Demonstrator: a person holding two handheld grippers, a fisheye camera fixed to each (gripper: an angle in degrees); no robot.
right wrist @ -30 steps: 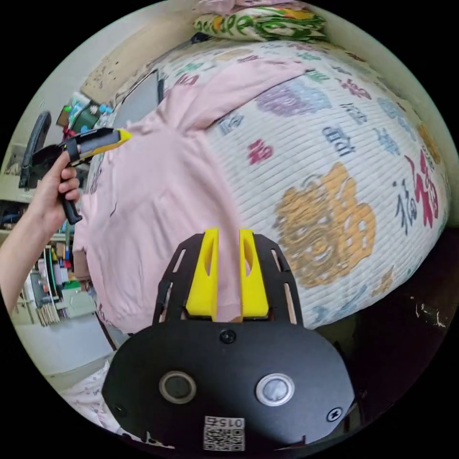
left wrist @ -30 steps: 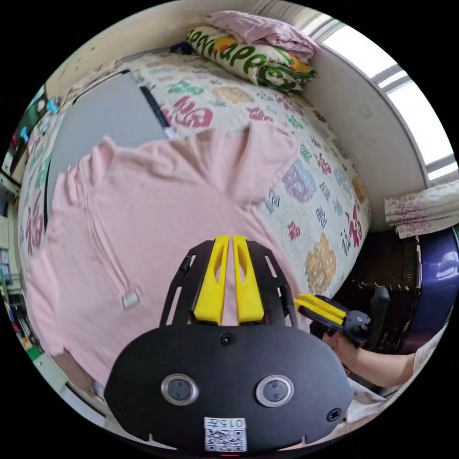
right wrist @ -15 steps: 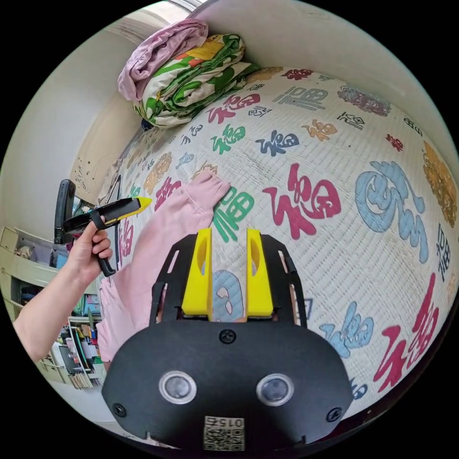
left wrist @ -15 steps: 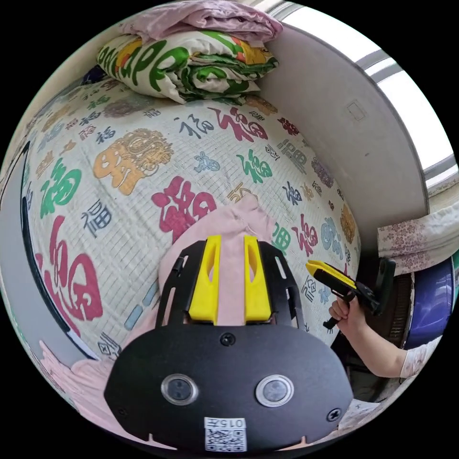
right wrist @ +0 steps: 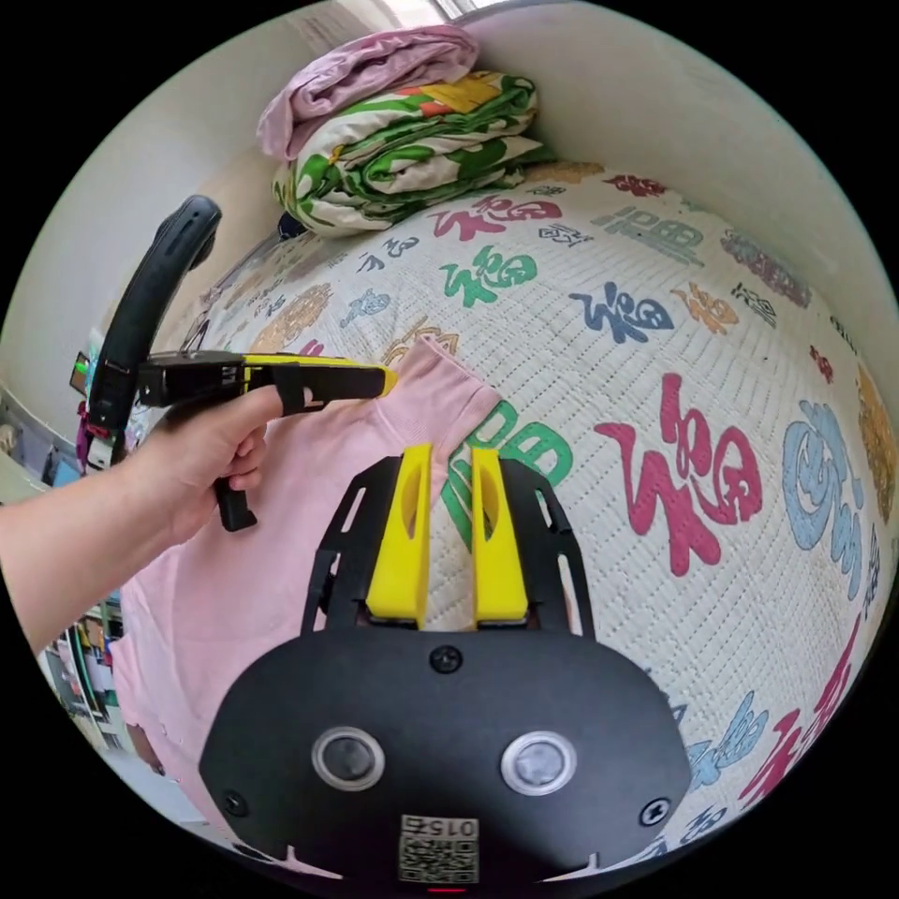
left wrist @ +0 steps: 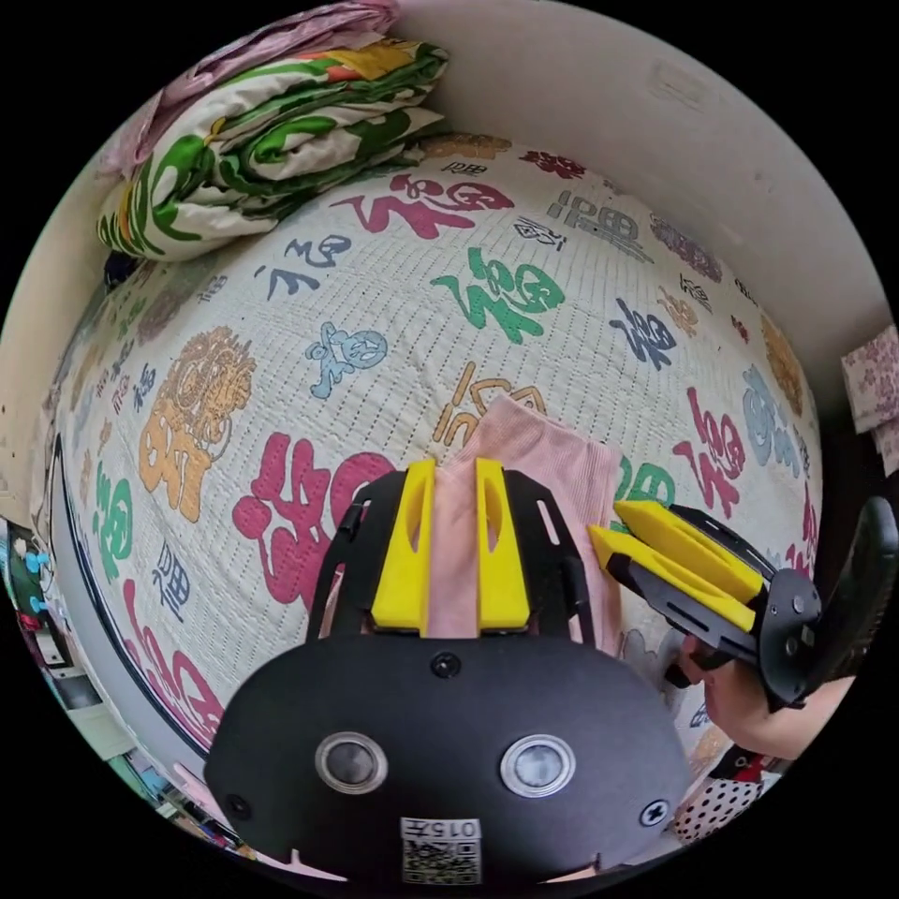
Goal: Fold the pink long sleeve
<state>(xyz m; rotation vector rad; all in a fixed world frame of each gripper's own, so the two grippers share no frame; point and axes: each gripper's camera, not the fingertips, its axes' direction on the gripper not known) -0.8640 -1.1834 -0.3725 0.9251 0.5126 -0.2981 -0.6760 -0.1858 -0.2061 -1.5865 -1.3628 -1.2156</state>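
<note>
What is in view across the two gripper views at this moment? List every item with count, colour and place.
Pink long sleeve: one, pale pink, spread on the bedcover, its cuff end just past the left gripper's tips.
Bedcover: one, cream quilted with multicoloured printed characters, covering the bed.
Folded quilt: one, white with green, orange and yellow print, at the bed's far corner by the wall.
Folded cloth: one, mauve, on top of the quilt.
Wall: pale, behind the bed.
Left gripper: yellow jaws on black body, slightly apart over the sleeve.
Right gripper: yellow jaws, black body, apart at the sleeve's edge.
Hand: holding the left gripper's handle.
</note>
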